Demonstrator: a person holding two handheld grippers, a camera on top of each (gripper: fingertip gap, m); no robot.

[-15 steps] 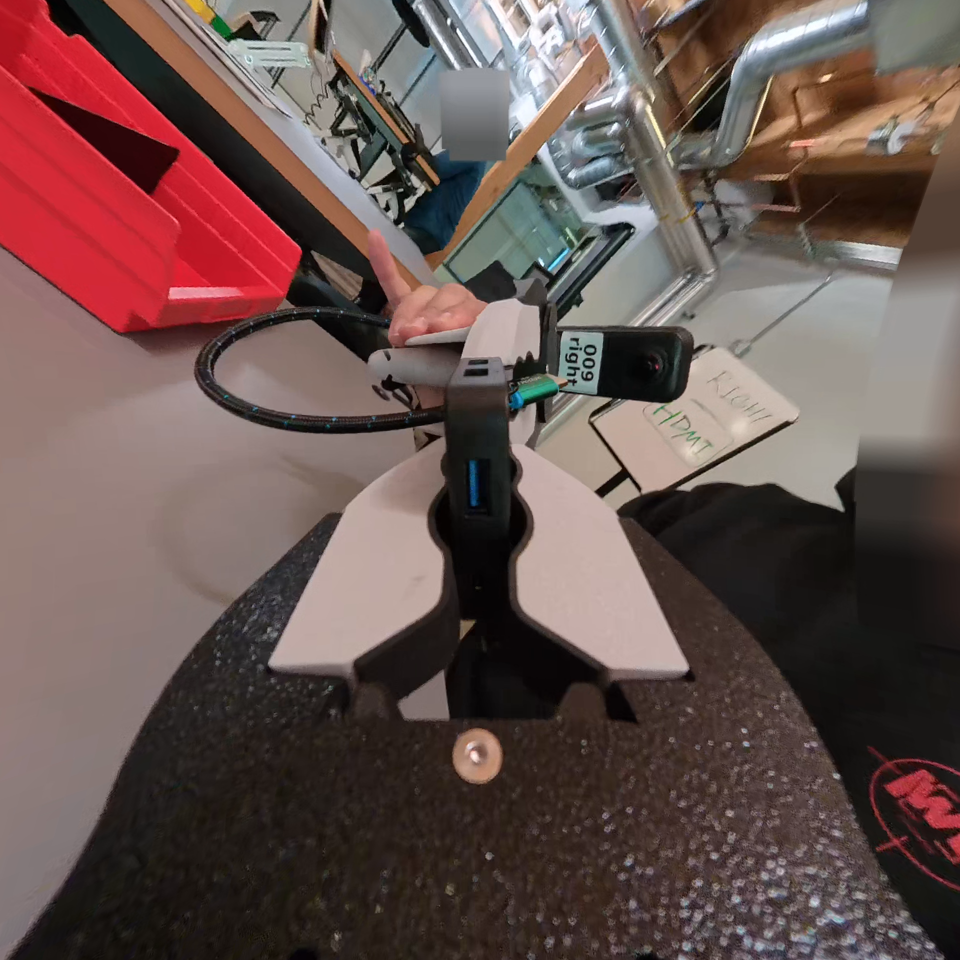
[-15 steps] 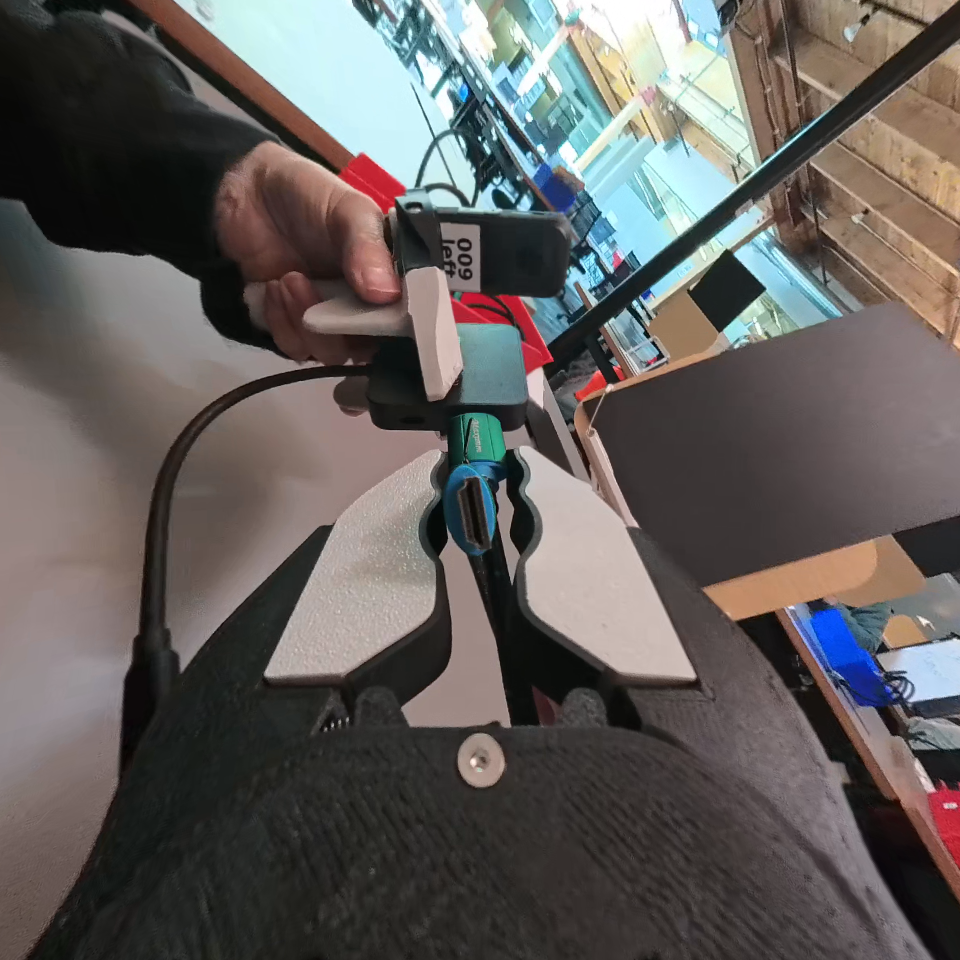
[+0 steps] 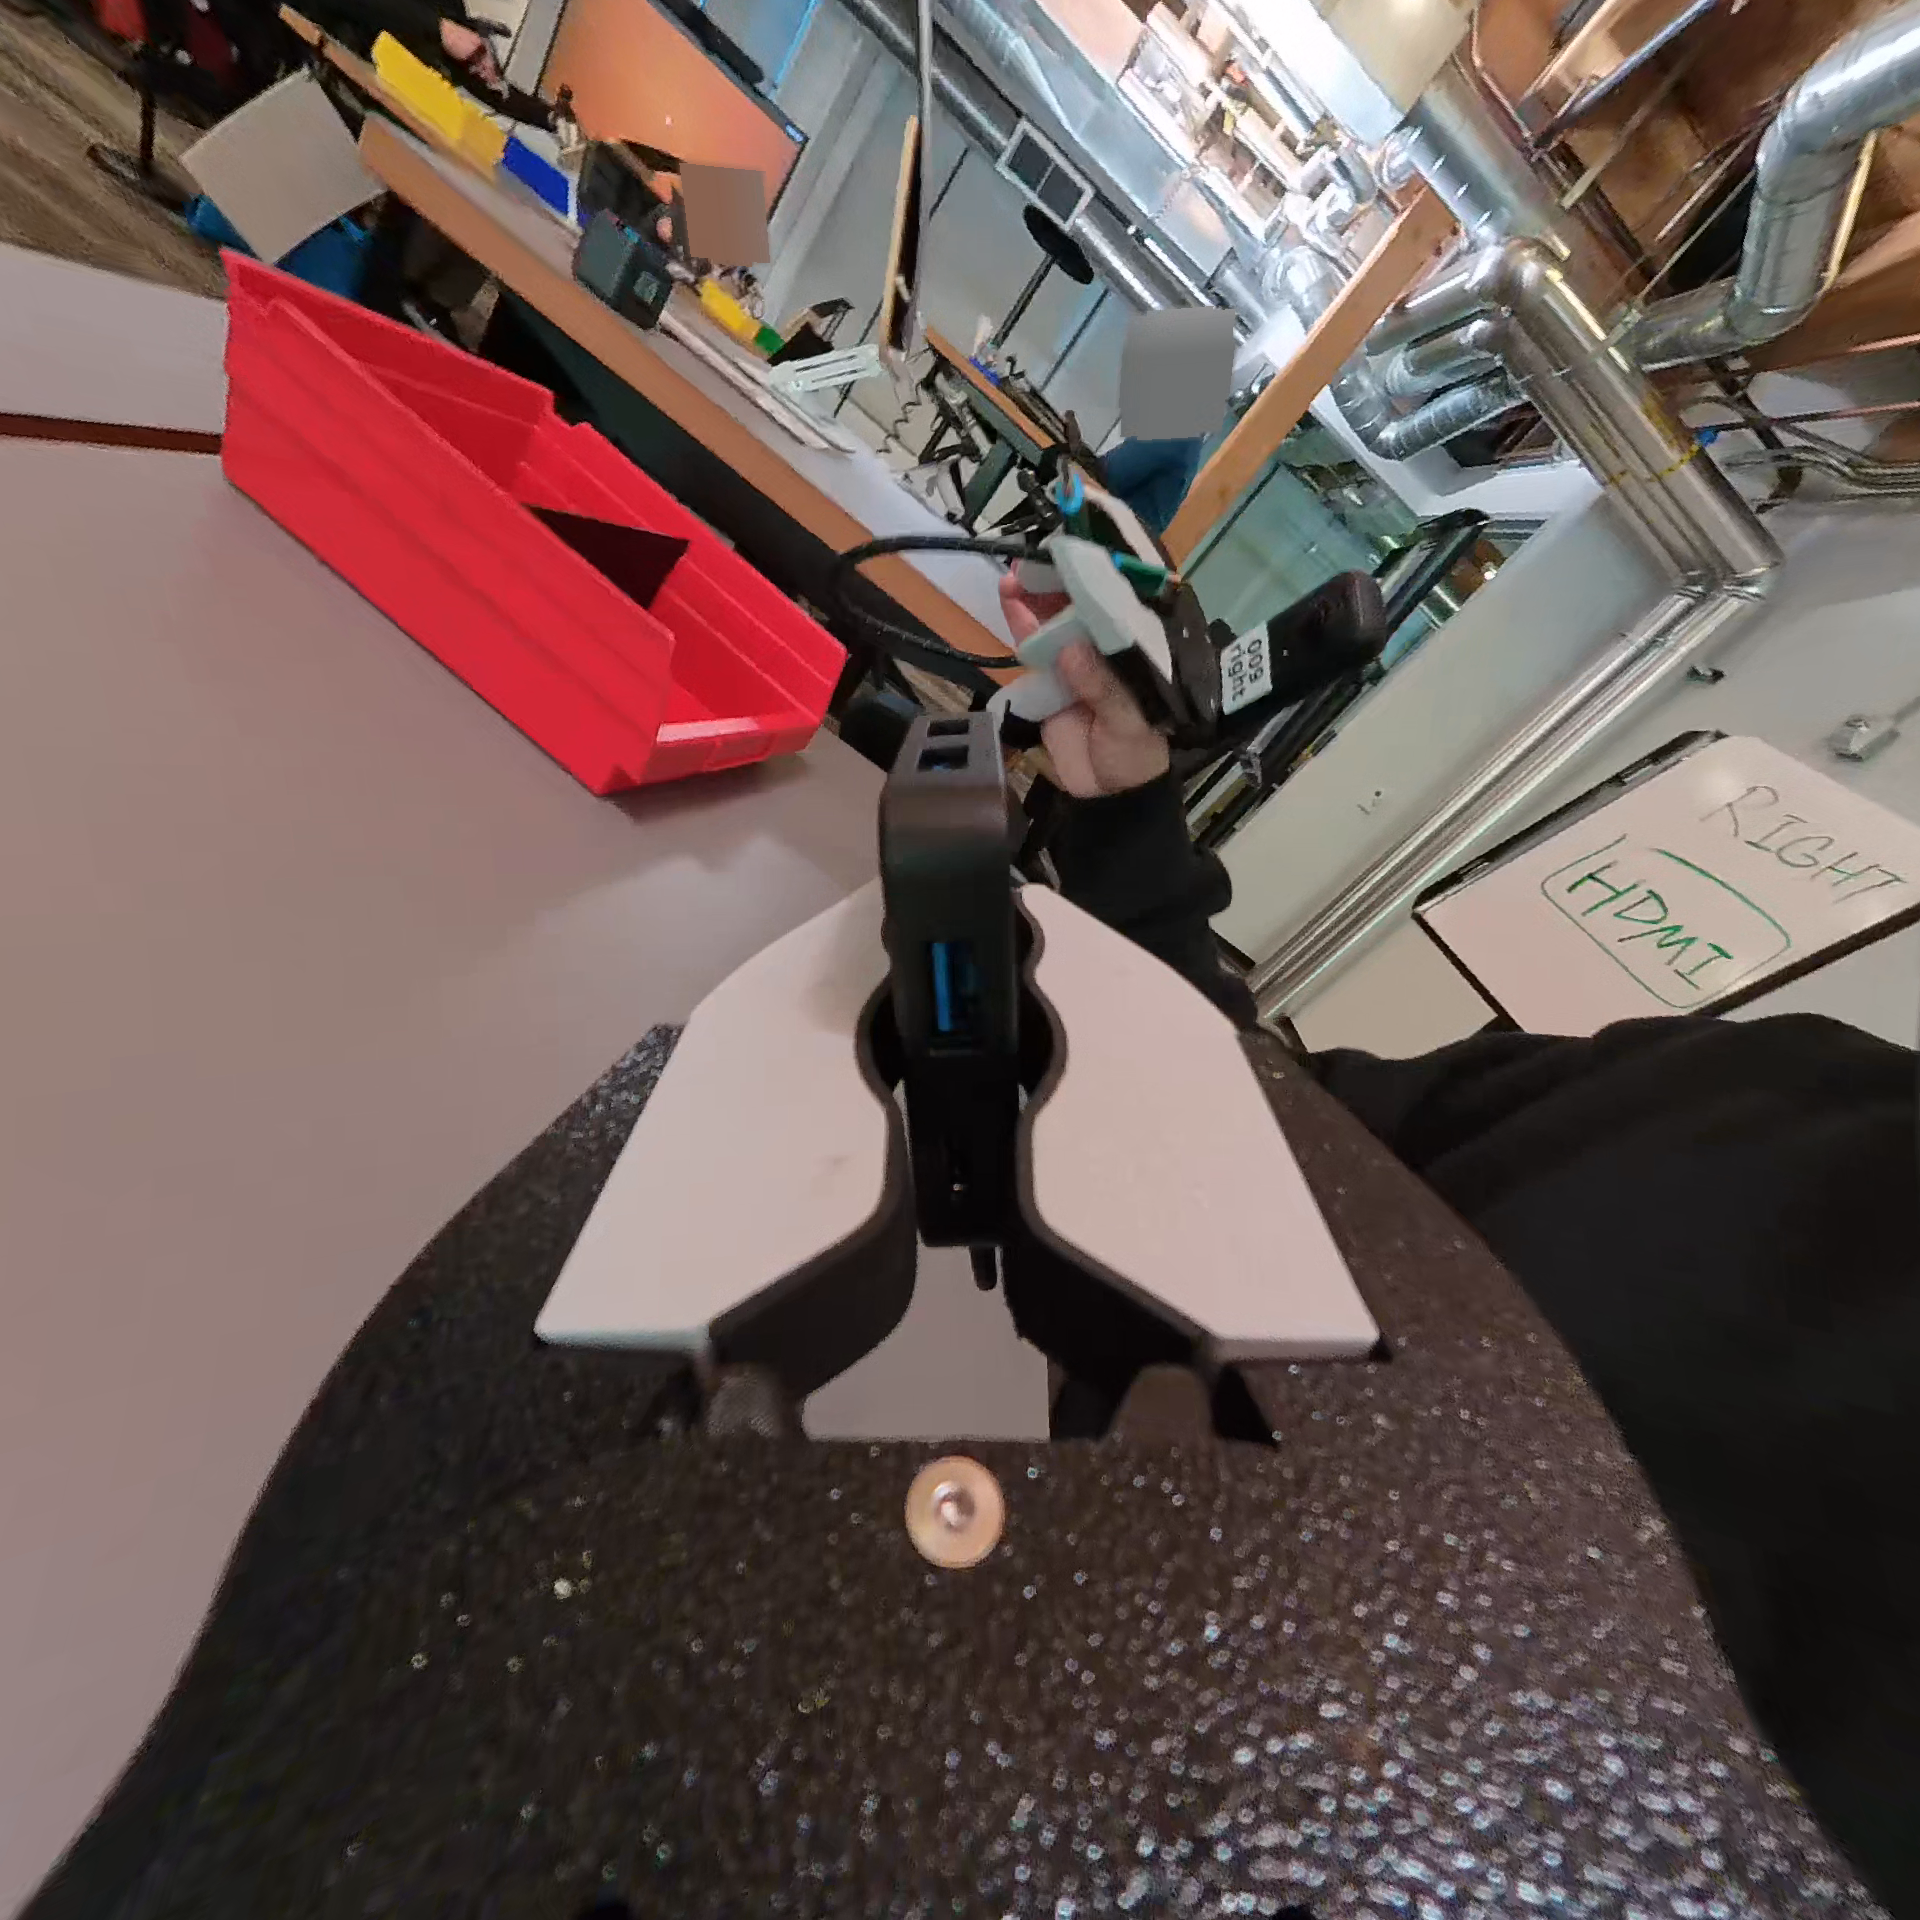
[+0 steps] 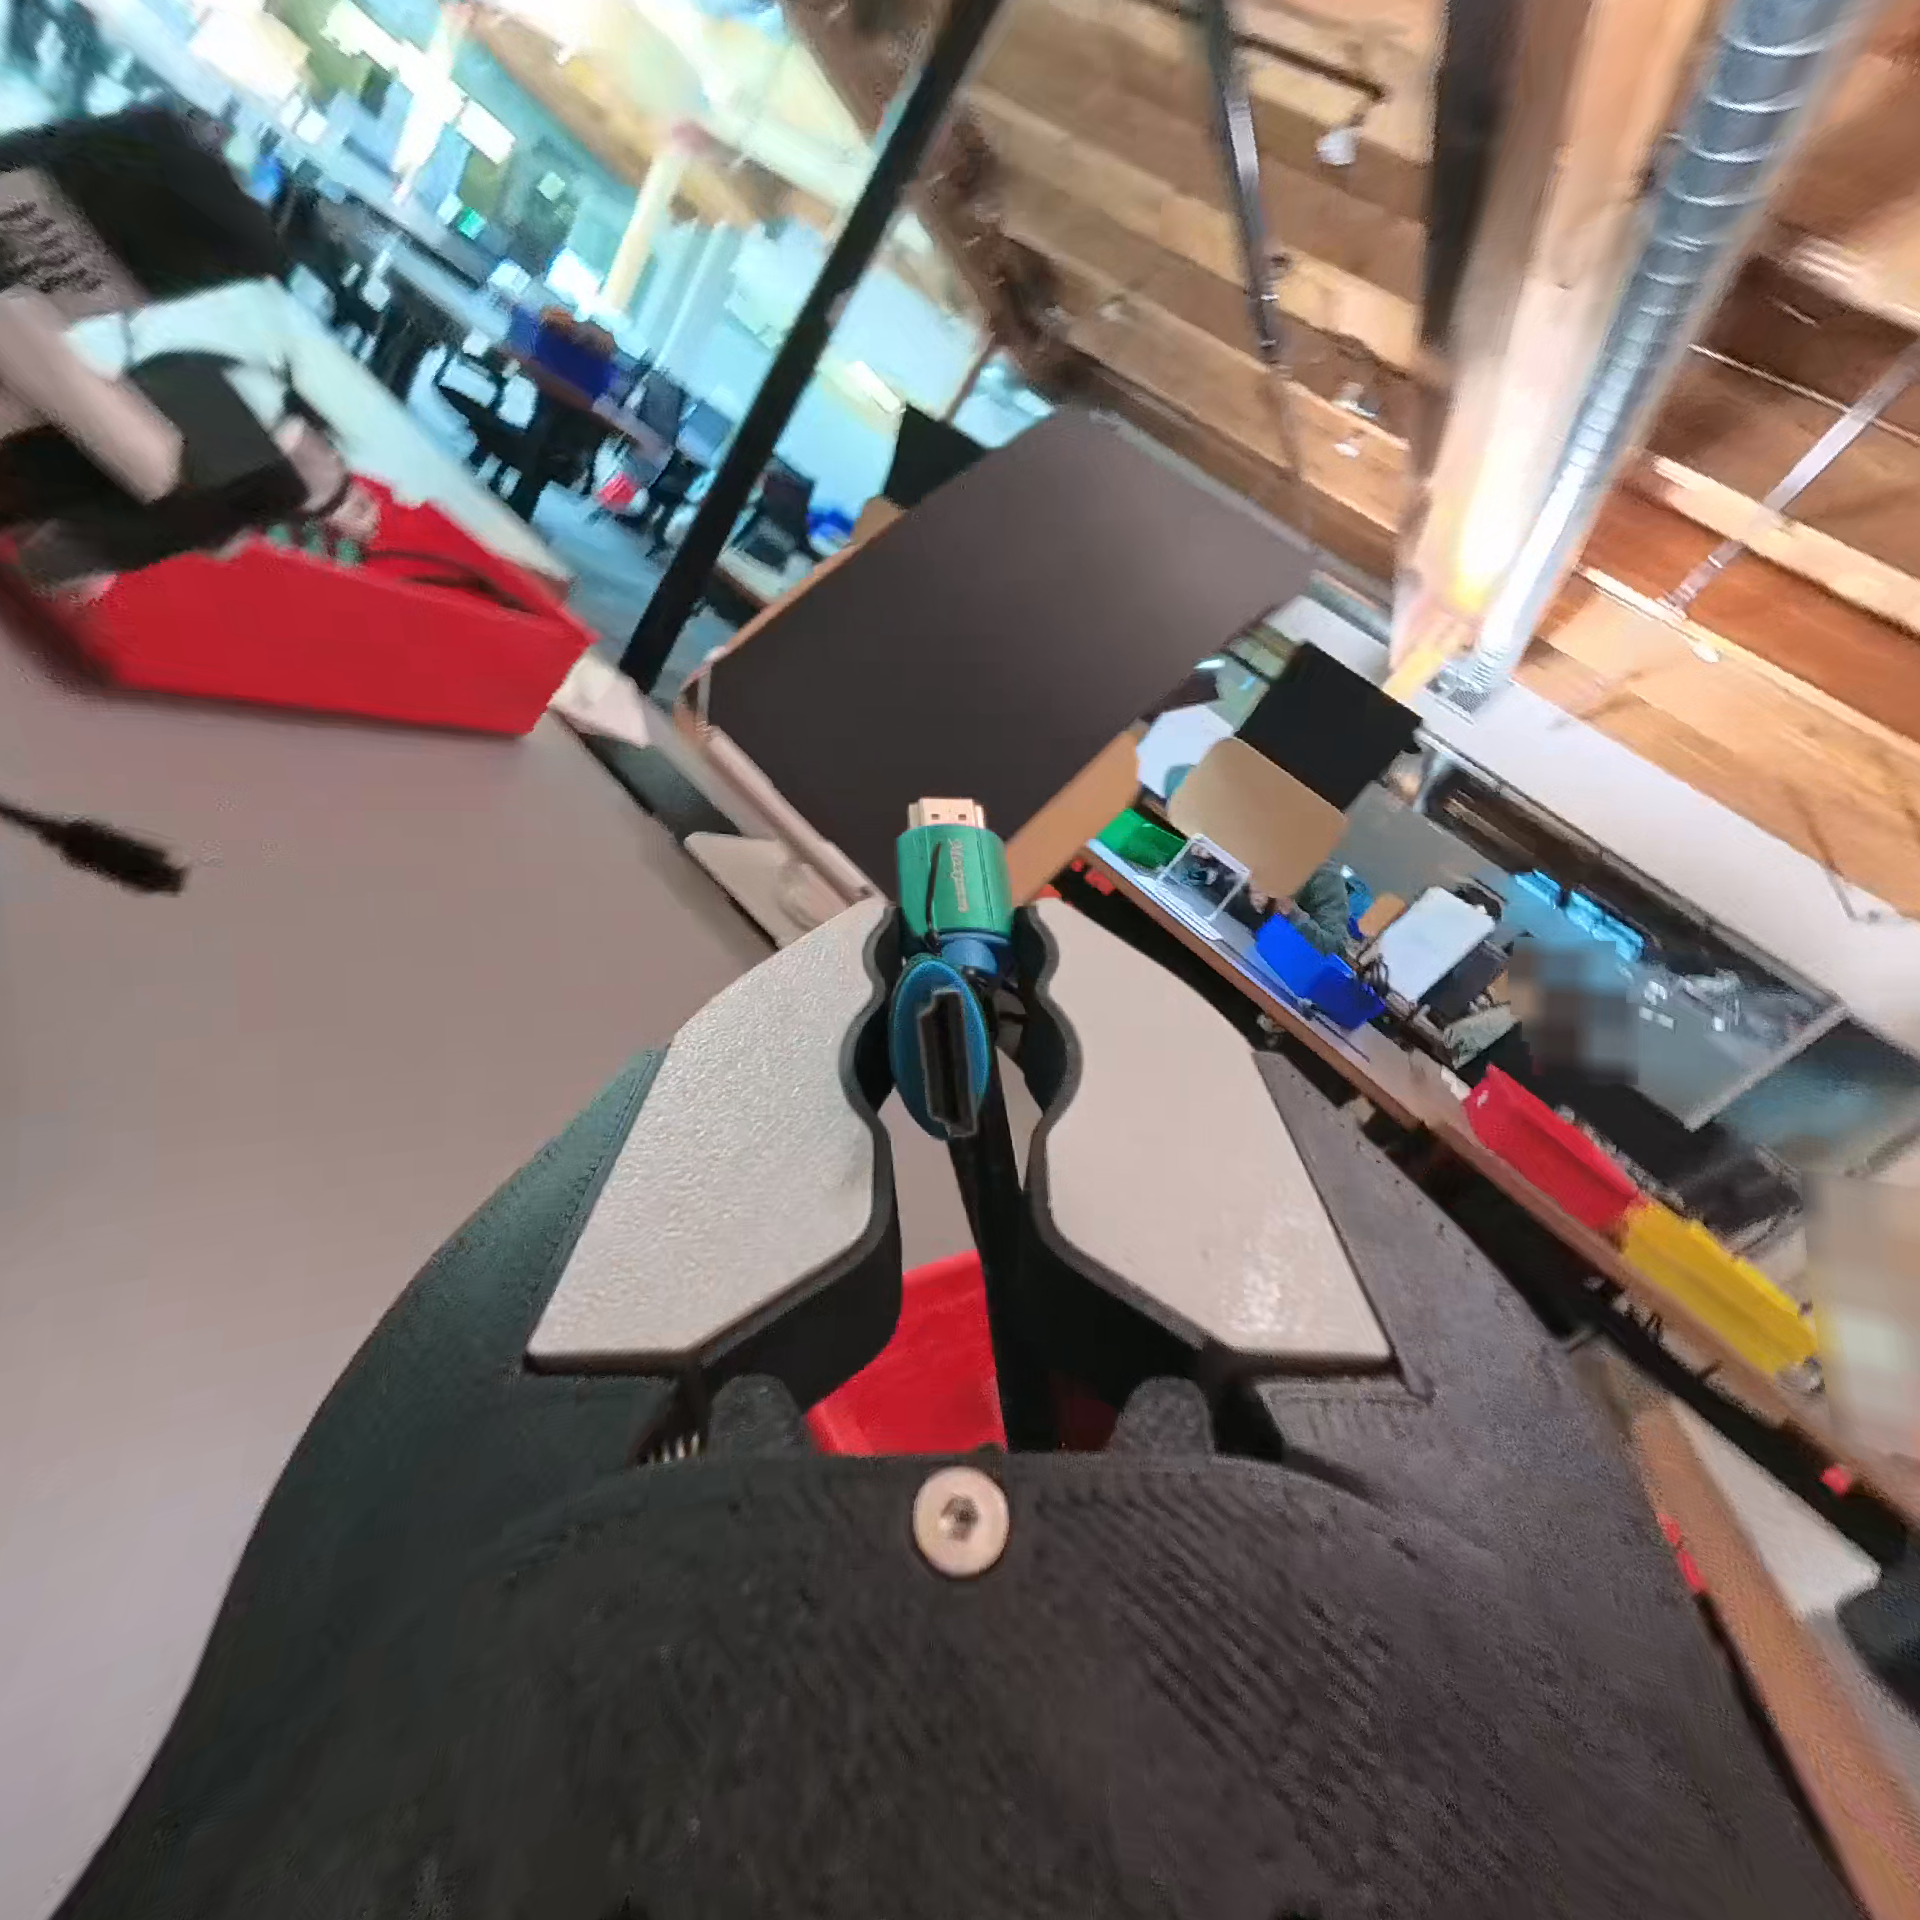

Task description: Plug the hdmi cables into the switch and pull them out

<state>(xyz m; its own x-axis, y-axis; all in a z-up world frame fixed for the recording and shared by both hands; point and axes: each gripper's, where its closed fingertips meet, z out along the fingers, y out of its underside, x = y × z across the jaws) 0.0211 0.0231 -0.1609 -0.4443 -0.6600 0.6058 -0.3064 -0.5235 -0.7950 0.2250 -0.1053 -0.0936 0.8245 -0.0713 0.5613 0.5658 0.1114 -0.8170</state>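
My left gripper (image 3: 951,935) is shut on the black switch (image 3: 943,831), which stands upright between the fingers with a blue port facing me; its top ports are empty. My right gripper (image 4: 956,925) is shut on the green HDMI plug (image 4: 948,871), whose metal tip points up and away, free of the switch. A blue cap (image 4: 937,1049) hangs below the plug, and its black cable (image 4: 992,1278) runs down between the fingers. In the left wrist view the right gripper (image 3: 1101,592) is held up beyond the switch, apart from it.
A red bin (image 3: 499,561) lies on the grey table (image 3: 260,935) at the left; it also shows in the right wrist view (image 4: 312,623). A whiteboard (image 3: 1704,894) lies at the right. A black panel (image 4: 987,644) stands behind the plug. A black cable end (image 4: 104,847) lies on the table.
The HDMI plug was seated in the switch; now it is out. My right gripper has pulled up and away with the plug, and the two grippers are apart.
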